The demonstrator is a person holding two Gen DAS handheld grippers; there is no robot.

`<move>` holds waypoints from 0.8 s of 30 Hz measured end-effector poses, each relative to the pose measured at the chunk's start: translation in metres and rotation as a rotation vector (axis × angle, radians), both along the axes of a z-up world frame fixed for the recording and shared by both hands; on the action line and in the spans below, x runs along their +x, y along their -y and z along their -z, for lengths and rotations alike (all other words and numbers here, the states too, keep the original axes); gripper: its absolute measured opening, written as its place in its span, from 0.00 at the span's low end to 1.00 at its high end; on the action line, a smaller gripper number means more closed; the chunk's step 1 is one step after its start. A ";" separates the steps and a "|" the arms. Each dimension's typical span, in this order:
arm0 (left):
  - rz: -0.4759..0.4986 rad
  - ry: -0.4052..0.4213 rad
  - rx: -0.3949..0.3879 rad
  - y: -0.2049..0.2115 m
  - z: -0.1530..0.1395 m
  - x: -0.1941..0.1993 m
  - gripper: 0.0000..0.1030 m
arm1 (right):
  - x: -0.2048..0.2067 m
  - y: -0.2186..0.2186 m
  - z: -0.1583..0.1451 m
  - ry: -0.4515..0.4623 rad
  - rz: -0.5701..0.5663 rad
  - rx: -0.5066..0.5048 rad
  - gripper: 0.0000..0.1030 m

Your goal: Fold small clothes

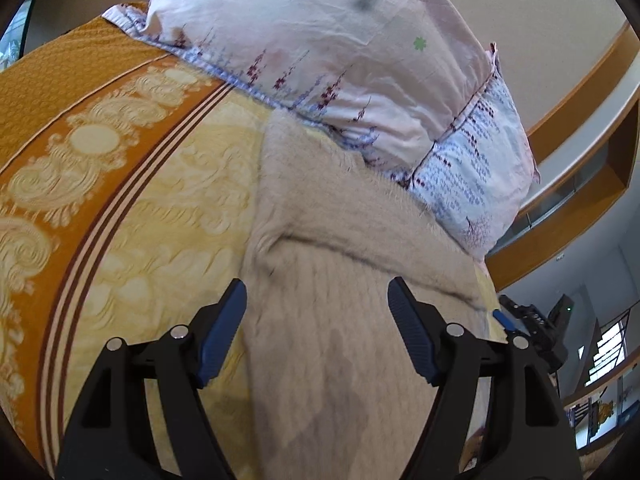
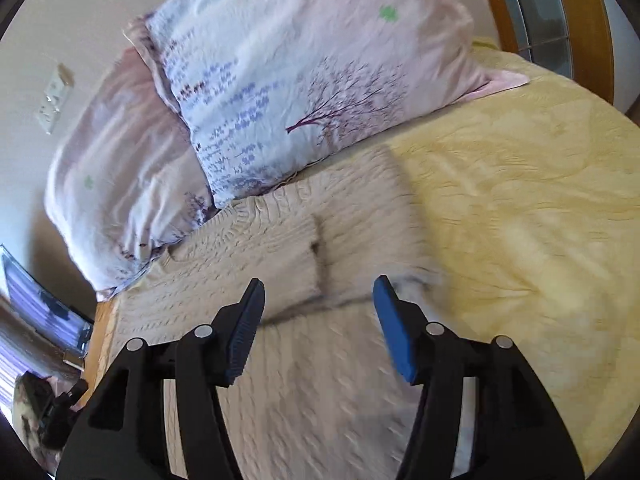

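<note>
A beige knitted sweater lies flat on the yellow bedspread, its far end against the pillows. In the right wrist view the sweater shows a sleeve folded across its body. My left gripper is open and empty, just above the sweater's near part. My right gripper is open and empty, hovering above the sweater near the folded sleeve's edge. The other gripper shows at the right edge of the left wrist view.
Two pink and blue floral pillows lie at the head of the bed, touching the sweater. The bedspread has an orange patterned border. A wooden headboard and bare bedspread lie to the right.
</note>
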State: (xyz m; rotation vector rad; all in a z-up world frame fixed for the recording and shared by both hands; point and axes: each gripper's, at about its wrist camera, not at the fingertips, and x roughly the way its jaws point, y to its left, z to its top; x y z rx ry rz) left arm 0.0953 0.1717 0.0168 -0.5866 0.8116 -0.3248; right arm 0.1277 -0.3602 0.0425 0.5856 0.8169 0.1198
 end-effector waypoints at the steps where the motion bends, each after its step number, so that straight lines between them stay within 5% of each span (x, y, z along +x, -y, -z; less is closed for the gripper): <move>1: 0.007 -0.007 0.000 -0.001 0.002 -0.003 0.70 | -0.007 0.007 0.002 -0.011 -0.003 0.008 0.57; 7: 0.048 -0.031 -0.037 0.000 0.016 -0.027 0.62 | -0.046 0.039 0.026 -0.103 -0.052 0.089 0.56; 10: 0.071 -0.023 -0.062 0.005 0.018 -0.038 0.57 | -0.062 0.040 0.039 -0.131 -0.114 0.168 0.44; 15: 0.117 -0.007 -0.160 0.011 0.024 -0.060 0.46 | -0.092 0.034 0.045 -0.112 -0.222 0.288 0.33; 24: 0.231 0.034 -0.282 0.014 0.039 -0.111 0.39 | -0.150 0.036 0.047 -0.049 -0.401 0.408 0.32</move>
